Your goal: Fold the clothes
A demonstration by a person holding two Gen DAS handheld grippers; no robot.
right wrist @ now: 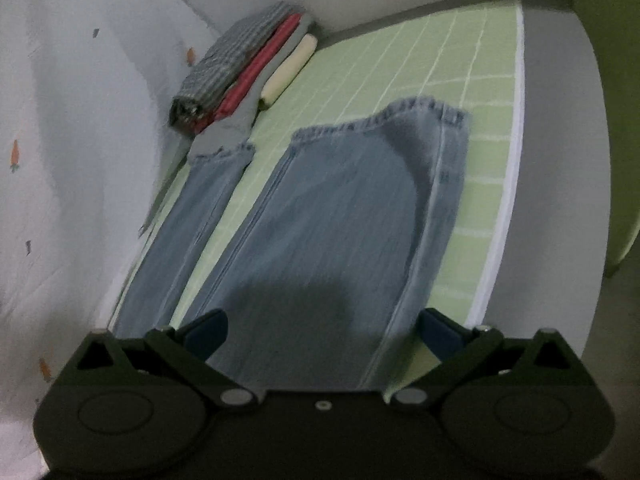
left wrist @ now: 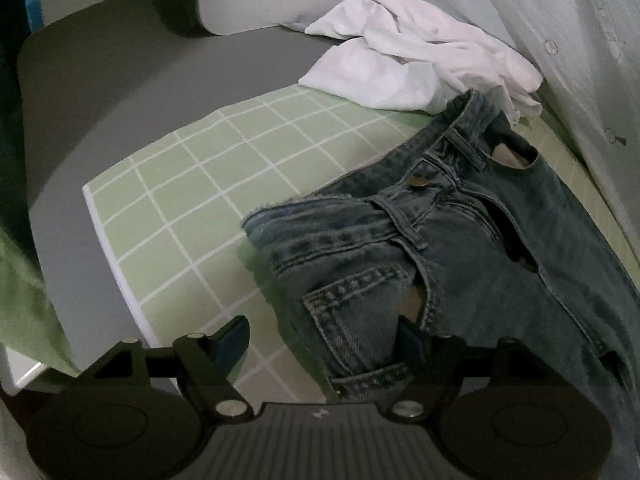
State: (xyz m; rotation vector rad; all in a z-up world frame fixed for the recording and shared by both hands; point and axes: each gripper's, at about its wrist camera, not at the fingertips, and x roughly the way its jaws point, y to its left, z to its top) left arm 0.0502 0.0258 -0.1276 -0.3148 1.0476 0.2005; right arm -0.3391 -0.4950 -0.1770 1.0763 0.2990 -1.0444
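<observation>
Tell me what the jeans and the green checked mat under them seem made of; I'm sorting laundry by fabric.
The jeans look like washed blue denim: a diagonal weave, heavy double stitching, a brass-coloured button and frayed leg hems in the right wrist view. The green checked mat looks smooth and matte with printed white lines and a white edge, perhaps foam or plastic sheet; the pictures leave that open.

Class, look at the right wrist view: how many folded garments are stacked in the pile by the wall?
4: the grey striped one nearest the wall, then the red one, the plain grey one, and the cream one beside the green mat. Others may be hidden within the pile.
</observation>
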